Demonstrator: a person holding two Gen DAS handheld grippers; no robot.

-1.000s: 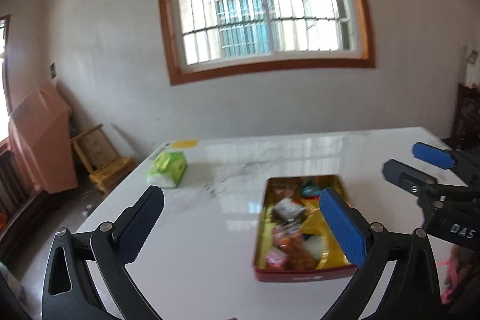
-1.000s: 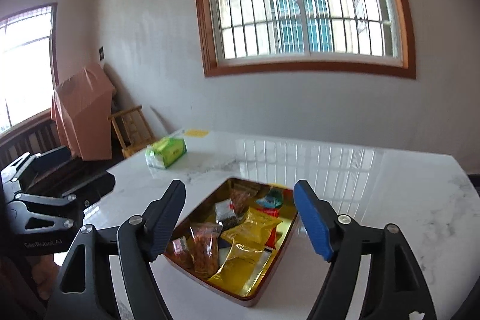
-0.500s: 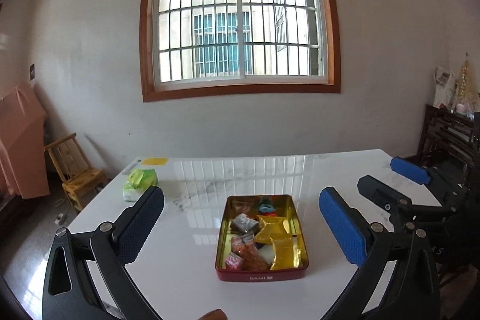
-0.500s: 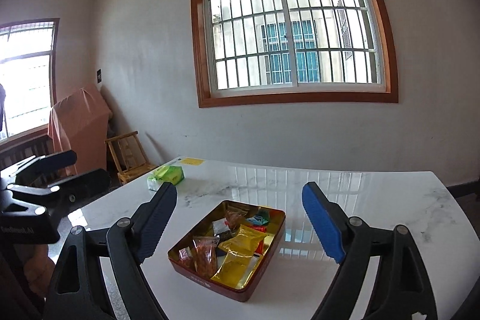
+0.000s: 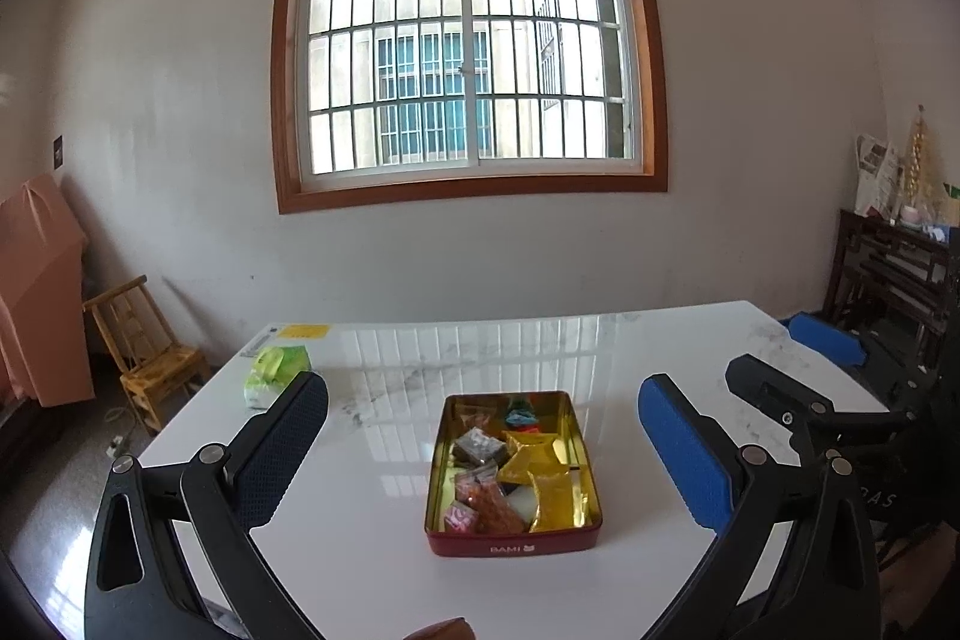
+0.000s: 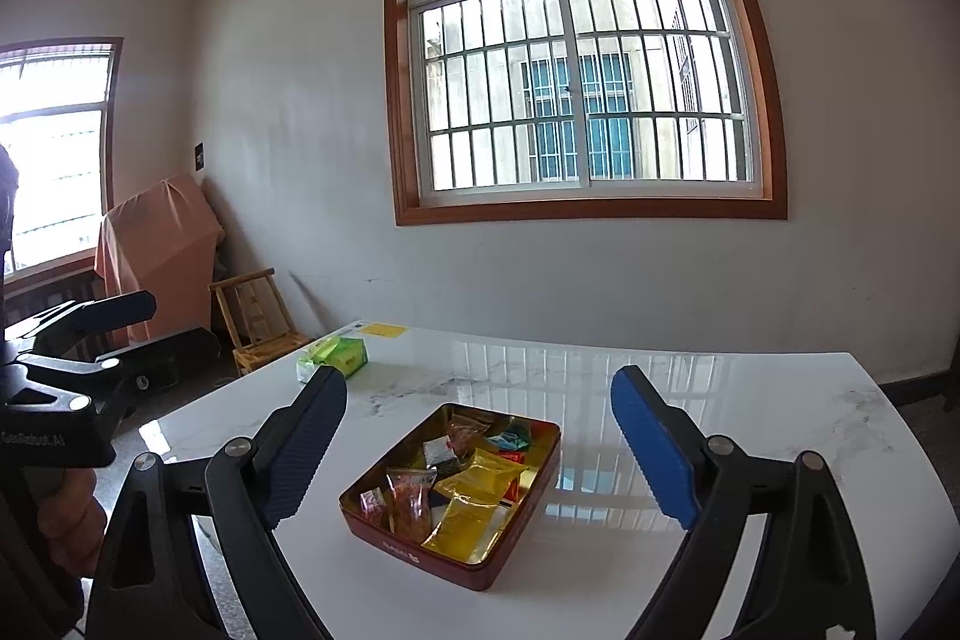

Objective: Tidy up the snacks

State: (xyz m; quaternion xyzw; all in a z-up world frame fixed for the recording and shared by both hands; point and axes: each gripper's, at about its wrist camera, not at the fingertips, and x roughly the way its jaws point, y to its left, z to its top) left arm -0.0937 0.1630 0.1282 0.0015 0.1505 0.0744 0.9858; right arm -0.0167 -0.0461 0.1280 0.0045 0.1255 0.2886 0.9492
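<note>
With both the left gripper (image 5: 483, 451) and right gripper (image 6: 480, 439) spread wide and empty (the right's jaws have just been opening), the loosely heaped snack packets (image 5: 516, 478) could be scattered if the tin (image 5: 515, 541) is nudged.

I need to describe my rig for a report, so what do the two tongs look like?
Both the left tongs and the right tongs are black plastic frames with silver pivot screws and textured blue pads. White lettering marks each body, too blurred to read fully. No cables or sleeves show.
</note>
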